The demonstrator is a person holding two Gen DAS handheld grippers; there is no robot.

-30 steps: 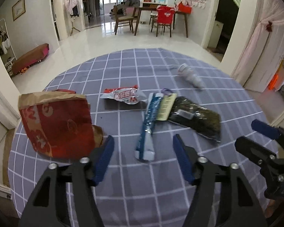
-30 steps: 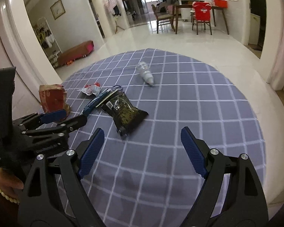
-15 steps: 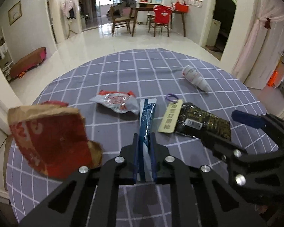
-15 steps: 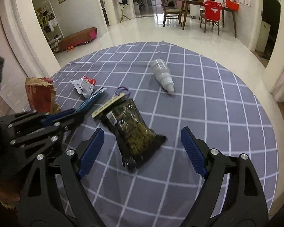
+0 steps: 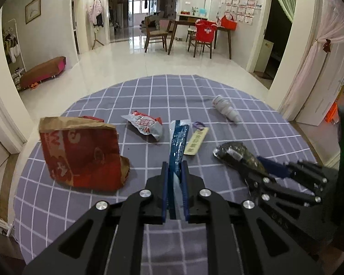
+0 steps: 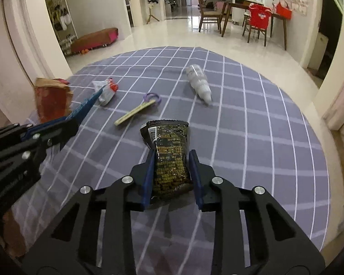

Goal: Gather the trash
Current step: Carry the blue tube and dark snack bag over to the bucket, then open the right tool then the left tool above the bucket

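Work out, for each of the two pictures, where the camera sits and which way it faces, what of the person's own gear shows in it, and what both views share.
Left wrist view: sits on the left gripper, looking forward and down over the checked tablecloth; its jaws pinch the blue wrapper; the right gripper shows at right.
Right wrist view: sits on the right gripper, same heading; its jaws, just closing, squeeze the dark packet; the left gripper shows at left.
Shared: paper bag, white bottle, yellow tag, both wrappers.

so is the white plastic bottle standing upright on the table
No, the white plastic bottle lies on its side on the checked tablecloth, nozzle pointing toward the camera.
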